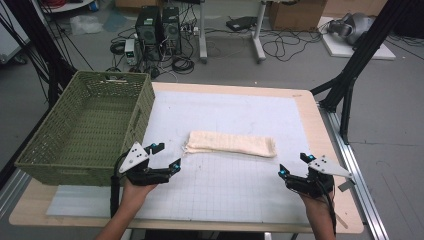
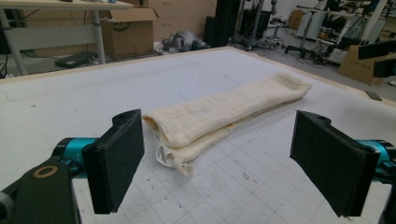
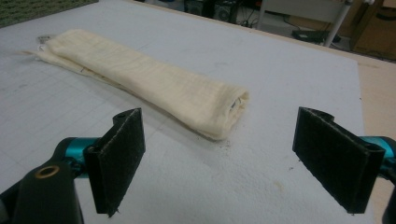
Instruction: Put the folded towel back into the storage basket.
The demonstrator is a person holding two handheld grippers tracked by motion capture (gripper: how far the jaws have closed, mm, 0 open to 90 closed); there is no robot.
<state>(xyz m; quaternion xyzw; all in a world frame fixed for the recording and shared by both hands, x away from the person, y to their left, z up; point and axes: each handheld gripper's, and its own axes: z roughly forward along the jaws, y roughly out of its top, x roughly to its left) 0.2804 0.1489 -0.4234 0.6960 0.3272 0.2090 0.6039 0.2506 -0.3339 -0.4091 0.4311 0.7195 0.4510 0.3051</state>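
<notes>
**Both grippers spread at the ends of a folded cloth**

A cream cloth (image 1: 231, 144) lies folded into a long narrow strip on the white gridded mat (image 1: 225, 190) that covers most of the table (image 1: 325, 130). It sits near the middle of the mat, running left to right, flat and untouched.

The left gripper (image 1: 166, 157) is held just off the cloth's left end, beside the near corner of the green basket (image 1: 80, 135). Its jaws stand wide apart with nothing between them. In the left gripper view the cloth (image 2: 224, 112) stretches away from the gripper (image 2: 217, 161), its near end showing stacked folded layers and a small label at the edge; this end lies between the two pads but ahead of them, not touching.

The right gripper (image 1: 292, 166) is held near the cloth's right end, a little toward the person and to the right. Its jaws are also spread wide and hold nothing. In the right gripper view the cloth (image 3: 140, 74) runs off to the upper left of the gripper (image 3: 219, 161), its rounded end resting on the mat ahead of the pads, apart from them.

The basket stands on the table's left side, overlapping the mat's edge, well left of the cloth.
</notes>
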